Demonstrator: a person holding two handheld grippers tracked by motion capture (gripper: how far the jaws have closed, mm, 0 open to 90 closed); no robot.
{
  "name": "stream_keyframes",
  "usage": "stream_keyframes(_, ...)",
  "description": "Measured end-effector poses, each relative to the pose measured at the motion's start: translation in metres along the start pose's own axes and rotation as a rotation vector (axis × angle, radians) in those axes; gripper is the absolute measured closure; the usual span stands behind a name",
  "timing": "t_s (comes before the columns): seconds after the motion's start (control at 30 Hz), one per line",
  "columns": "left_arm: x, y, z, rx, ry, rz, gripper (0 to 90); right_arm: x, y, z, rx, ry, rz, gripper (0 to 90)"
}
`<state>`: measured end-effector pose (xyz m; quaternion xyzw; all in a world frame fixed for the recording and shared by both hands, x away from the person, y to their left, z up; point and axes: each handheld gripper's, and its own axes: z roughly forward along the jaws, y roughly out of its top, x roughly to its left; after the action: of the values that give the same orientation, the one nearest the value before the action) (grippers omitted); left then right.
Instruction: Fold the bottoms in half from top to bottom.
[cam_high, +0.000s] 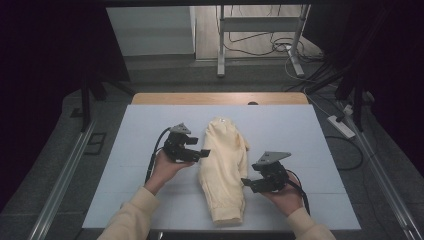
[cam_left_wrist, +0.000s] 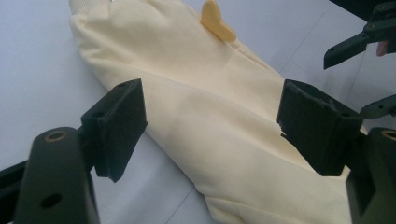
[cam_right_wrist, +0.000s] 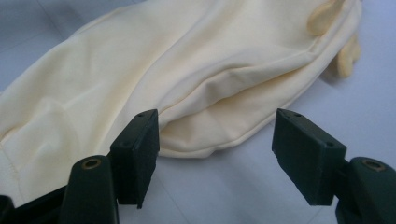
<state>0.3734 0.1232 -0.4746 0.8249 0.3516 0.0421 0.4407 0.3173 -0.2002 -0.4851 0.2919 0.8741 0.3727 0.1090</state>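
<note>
A pale yellow garment (cam_high: 223, 167) lies folded into a long narrow strip down the middle of the white table cover (cam_high: 135, 195). My left gripper (cam_high: 203, 152) is open at the garment's left edge, about halfway along; in the left gripper view its jaws straddle the cloth (cam_left_wrist: 205, 116) with nothing pinched. My right gripper (cam_high: 246, 183) is open at the garment's right edge, nearer the person. In the right gripper view its jaws frame a folded edge of the cloth (cam_right_wrist: 210, 93). The right gripper (cam_left_wrist: 357, 79) also appears in the left gripper view at the top right.
A wooden table edge (cam_high: 220, 98) runs along the far side of the cover. Beyond it stand metal frame legs (cam_high: 220, 50) with cables on the floor. A power strip (cam_high: 341, 126) lies on the floor at the right. Bare cover stretches to both sides of the garment.
</note>
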Motion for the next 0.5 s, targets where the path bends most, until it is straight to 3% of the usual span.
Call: stream_keyframes(0.5,0.003,0.0,0.004,0.011,0.006,-0.006,23.4,-0.016,0.013,0.007,-0.02,-0.031,0.003,32.7)
